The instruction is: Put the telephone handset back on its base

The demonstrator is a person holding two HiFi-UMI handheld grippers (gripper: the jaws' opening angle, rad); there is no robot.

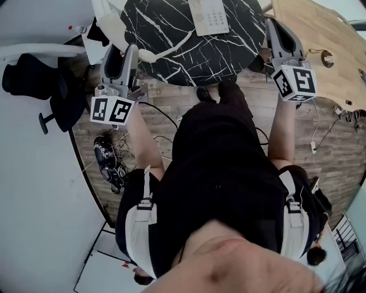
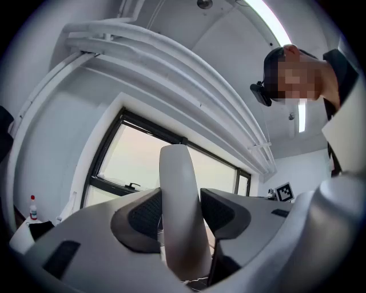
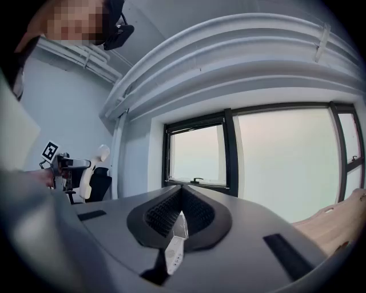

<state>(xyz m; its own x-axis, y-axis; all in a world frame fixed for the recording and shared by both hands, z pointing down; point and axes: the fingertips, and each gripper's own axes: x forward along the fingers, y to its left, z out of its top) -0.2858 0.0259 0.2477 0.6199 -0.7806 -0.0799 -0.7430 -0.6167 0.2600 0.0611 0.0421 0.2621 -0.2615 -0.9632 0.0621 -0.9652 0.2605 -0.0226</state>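
White handset (image 2: 178, 194) gripped between left gripper (image 2: 180, 216) fingers, right gripper (image 3: 180, 207) fingers pressed together

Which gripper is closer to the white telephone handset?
Left. The left gripper has its jaws shut on the handset itself. The right gripper, shut and empty, is apart from it, at the black table's opposite edge.

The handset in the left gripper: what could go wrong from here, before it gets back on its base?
1. The left gripper pinches the handset only across its narrow middle, so the handset could pivot or slip out.
2. Its cord trails across the table to the base and might snag or drag the base.
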